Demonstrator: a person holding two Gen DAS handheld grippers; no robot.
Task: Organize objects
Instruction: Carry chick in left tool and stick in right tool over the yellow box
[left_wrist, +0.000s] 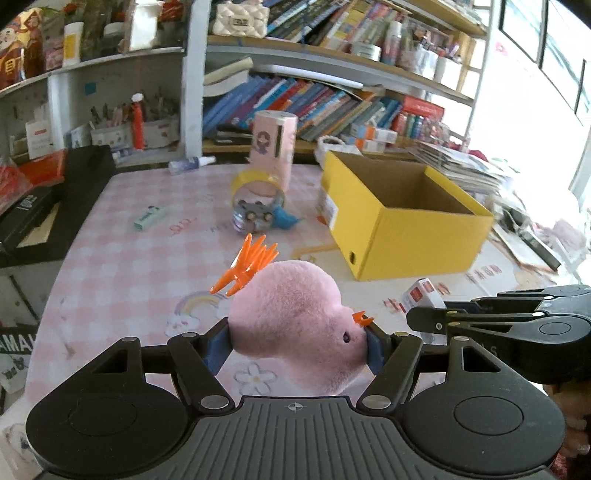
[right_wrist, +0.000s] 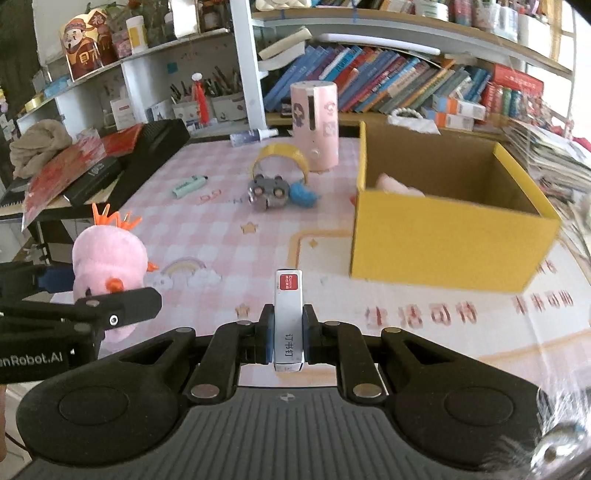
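A pink plush toy (left_wrist: 291, 314) was clamped in the left gripper (left_wrist: 299, 341) and a small staple box (right_wrist: 289, 317) in the right gripper (right_wrist: 289, 336), both short of the yellow box (right_wrist: 454, 236). Either could be dropped outside it if released early.

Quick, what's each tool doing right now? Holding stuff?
Left tool: closed on the pink plush toy.
Right tool: closed on the small white staple box.
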